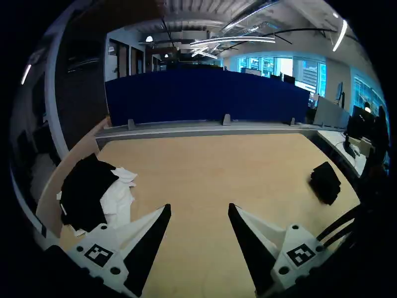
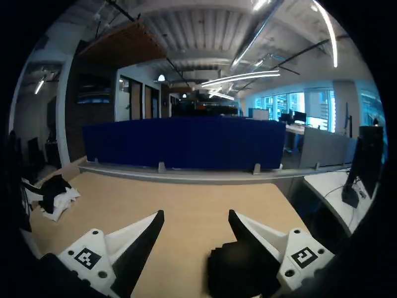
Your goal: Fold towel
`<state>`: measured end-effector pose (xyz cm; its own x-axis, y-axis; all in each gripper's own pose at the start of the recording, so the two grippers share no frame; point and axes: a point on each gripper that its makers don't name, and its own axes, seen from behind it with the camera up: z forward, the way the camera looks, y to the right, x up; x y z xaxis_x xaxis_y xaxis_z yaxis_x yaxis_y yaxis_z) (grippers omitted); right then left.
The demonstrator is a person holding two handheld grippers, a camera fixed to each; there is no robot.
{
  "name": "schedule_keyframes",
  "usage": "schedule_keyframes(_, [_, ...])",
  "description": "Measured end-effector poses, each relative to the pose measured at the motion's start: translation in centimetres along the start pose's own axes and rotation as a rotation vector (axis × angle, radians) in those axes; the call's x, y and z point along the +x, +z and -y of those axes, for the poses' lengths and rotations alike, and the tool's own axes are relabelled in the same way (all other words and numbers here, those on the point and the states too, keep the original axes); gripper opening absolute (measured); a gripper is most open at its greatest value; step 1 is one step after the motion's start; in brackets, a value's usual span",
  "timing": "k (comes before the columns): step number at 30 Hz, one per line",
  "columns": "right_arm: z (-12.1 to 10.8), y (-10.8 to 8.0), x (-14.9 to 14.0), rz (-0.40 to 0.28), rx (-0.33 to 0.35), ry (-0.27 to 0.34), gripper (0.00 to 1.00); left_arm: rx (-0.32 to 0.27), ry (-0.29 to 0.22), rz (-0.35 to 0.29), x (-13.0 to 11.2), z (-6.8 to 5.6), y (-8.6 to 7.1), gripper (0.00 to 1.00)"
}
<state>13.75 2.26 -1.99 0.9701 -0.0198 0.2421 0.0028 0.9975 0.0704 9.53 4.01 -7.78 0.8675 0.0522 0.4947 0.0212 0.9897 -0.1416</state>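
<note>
Both claws stand released, fingers spread wide with nothing between them. The left gripper (image 1: 199, 206) hangs over the bare middle of the table, and the right gripper (image 2: 196, 212) is above the table's right part.

The broad pale wooden table (image 1: 223, 164) runs under both. Along its far edge stands a long dark blue fabric partition (image 1: 208, 97) on a grey rail, also seen in the right gripper view (image 2: 183, 144).

A loose heap of black and white cloths (image 1: 97, 196) lies near the table's left edge, the black ones on top of the white. In the right gripper view the same heap (image 2: 54, 196) sits far off to the left.

The small folded black towel (image 1: 325, 181) rests near the table's right edge, well apart from the heap. In the right gripper view it (image 2: 233, 268) lies low by that claw's right-hand finger, partly hidden by it; whether they touch I cannot tell.
</note>
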Motion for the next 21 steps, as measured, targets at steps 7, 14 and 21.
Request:
schedule_keyframes(7, [1.5, 0.3, 1.7, -0.059, -0.013, 0.02, 1.0, 0.012, 0.0, -0.107, 3.3, 0.8, 0.7, 0.85])
schedule_keyframes(14, [3.3, 0.5, 3.2, -0.102, -0.034, 0.005, 1.0, 0.01, 0.008, -0.253, 7.2, 1.3, 0.9, 0.85])
schedule_keyframes(21, [5.0, 1.1, 4.2, -0.134, -0.055, -0.041, 1.0, 0.052, 0.007, -0.338, 9.2, 2.7, 1.1, 0.85])
